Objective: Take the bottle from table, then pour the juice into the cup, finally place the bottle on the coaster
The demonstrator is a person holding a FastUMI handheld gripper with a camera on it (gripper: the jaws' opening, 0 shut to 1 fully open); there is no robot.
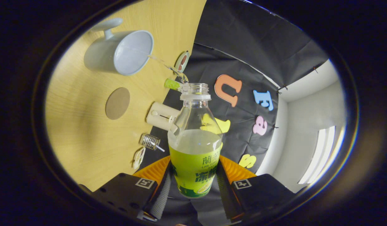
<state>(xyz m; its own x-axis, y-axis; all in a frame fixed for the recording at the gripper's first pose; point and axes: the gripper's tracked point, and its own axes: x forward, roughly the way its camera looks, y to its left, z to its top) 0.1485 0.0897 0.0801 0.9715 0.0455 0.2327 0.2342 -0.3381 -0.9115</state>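
Observation:
My gripper (193, 179) is shut on a clear bottle (195, 138) with a green label, both fingers pressing its lower body. The bottle has no cap and is tipped over sideways toward the wooden table (86, 131). A thin clear stream of juice (163, 64) runs from the bottle's mouth into a pale blue cup (121, 51) with a handle, which stands on the table beyond the mouth. A round brown coaster (117, 103) lies flat on the table between the cup and my fingers.
Along the table's back edge by the black cloth wall sit a cream box-like device (162, 116), a small wire-coil object (150, 142), a green stick (172, 84) and small flat stickers. A white wall and window lie beyond the cloth.

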